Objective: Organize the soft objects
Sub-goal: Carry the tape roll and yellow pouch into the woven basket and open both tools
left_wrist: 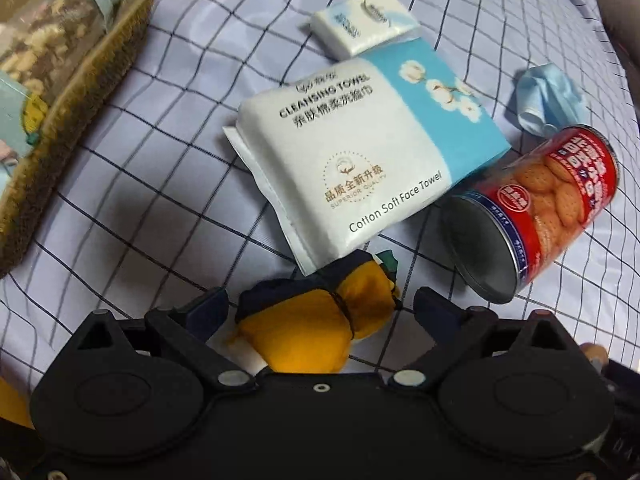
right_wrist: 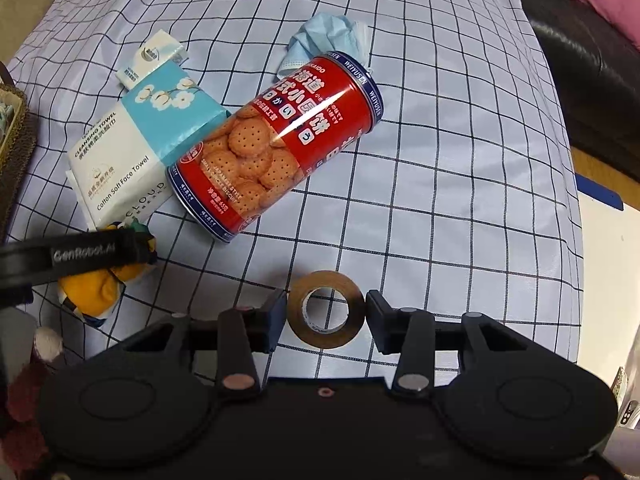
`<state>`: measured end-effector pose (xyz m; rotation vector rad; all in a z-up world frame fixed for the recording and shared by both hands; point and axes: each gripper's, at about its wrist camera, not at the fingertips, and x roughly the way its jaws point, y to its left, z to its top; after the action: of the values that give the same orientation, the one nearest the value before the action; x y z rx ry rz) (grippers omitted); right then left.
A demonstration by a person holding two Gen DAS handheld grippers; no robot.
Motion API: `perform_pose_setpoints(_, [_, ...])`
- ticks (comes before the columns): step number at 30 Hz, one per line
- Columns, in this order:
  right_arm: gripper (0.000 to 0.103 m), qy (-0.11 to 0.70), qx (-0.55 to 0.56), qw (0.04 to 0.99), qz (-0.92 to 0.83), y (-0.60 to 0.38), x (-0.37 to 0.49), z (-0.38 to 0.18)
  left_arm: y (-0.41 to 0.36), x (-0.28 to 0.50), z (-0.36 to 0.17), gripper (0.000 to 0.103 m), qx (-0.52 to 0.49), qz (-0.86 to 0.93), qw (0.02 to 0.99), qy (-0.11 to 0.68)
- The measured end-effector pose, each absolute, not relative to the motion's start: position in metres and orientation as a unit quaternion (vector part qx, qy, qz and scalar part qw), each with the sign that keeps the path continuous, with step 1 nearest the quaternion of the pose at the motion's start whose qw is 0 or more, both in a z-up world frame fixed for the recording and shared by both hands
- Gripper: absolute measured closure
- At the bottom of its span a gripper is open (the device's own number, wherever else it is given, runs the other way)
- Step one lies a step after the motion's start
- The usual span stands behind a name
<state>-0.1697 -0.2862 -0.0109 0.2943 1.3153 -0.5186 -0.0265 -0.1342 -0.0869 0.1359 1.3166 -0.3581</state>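
Left gripper [left_wrist: 320,308] points down over the checked cloth [left_wrist: 168,184], jaws spread wide w/ the yellow soft bundle [left_wrist: 320,320] lying between them, pads clear of it on both sides: released, not grasping. Right gripper [right_wrist: 326,314] is clenched on a brown tape roll [right_wrist: 326,308], fingertips touching its rim at 9 and 3 o'clock. Woven basket [left_wrist: 80,80] sits at 10 o'clock in the left wrist view and already holds a clear bag and other packets, so part of the sorting looks done. Left on the cloth: face towel pack [left_wrist: 360,152] at 12 o'clock of the bundle, small tissue pack [left_wrist: 364,24] beyond it, crumpled blue mask [left_wrist: 548,100] at 2 o'clock. The biscuit can [right_wrist: 276,148] lies on its side touching the towel pack; being hard, it prob. stays out. Est. under half done
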Motion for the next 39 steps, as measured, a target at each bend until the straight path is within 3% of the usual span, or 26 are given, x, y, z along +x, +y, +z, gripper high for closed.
perform_pose_setpoints(4, [0.06,0.605,0.128,0.75,-0.234,-0.284,-0.168,-0.013,-0.139,-0.02,-0.099,0.019,0.052,-0.148,0.757,0.634])
perform_pose_setpoints(5, [0.06,0.606,0.126,0.75,-0.234,-0.283,-0.168,-0.014,-0.137,-0.018,-0.103,0.03,0.045,-0.146,0.751,0.642])
perform_pose_setpoints(7, [0.06,0.606,0.123,0.751,-0.234,-0.283,-0.169,-0.014,-0.137,-0.015,-0.107,0.04,0.05,-0.146,0.746,0.647])
perform_pose_setpoints(11, [0.06,0.604,0.124,0.751,-0.236,-0.283,-0.169,-0.012,-0.134,-0.015,-0.102,0.045,0.052,-0.169,0.751,0.637])
perform_pose_setpoints(18, [0.06,0.593,0.13,0.757,-0.241,-0.284,-0.171,-0.003,-0.121,-0.018,-0.092,0.047,0.067,-0.196,0.752,0.626])
perform_pose_setpoints(28, [0.06,0.561,0.154,0.776,-0.246,-0.283,-0.164,0.022,-0.119,-0.031,-0.035,0.046,0.098,-0.248,0.79,0.552])
perform_pose_setpoints(39, [0.06,0.529,0.131,0.815,-0.195,-0.226,-0.117,0.054,-0.08,0.005,0.008,0.046,0.073,-0.23,0.831,0.501])
